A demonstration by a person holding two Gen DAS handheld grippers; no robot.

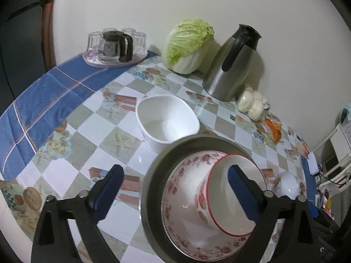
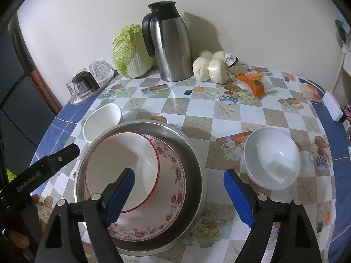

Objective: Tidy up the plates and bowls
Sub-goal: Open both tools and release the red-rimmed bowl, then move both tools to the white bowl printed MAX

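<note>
A steel basin point(image 1: 153, 175) point(image 2: 193, 153) stands on the checked tablecloth. In it lies a floral-rimmed dish point(image 1: 182, 175) point(image 2: 173, 175), and a red-rimmed bowl point(image 1: 219, 197) point(image 2: 122, 153) rests tilted in that dish. Behind the basin sits a white squarish bowl point(image 1: 166, 120) point(image 2: 102, 120). To its right sits a white round bowl point(image 1: 289, 184) point(image 2: 272, 157). My left gripper point(image 1: 175, 171) is open, with one finger over the cloth and the other above the red-rimmed bowl. My right gripper point(image 2: 179, 172) is open and straddles the basin's right side, holding nothing.
Against the wall stand a cabbage point(image 2: 129, 52), a steel jug point(image 2: 169, 43) and a tray of glasses with a glass teapot point(image 1: 114, 46). Bagged buns point(image 2: 212, 65), orange packets point(image 2: 254, 83) and a white device point(image 2: 333, 107) lie at the right.
</note>
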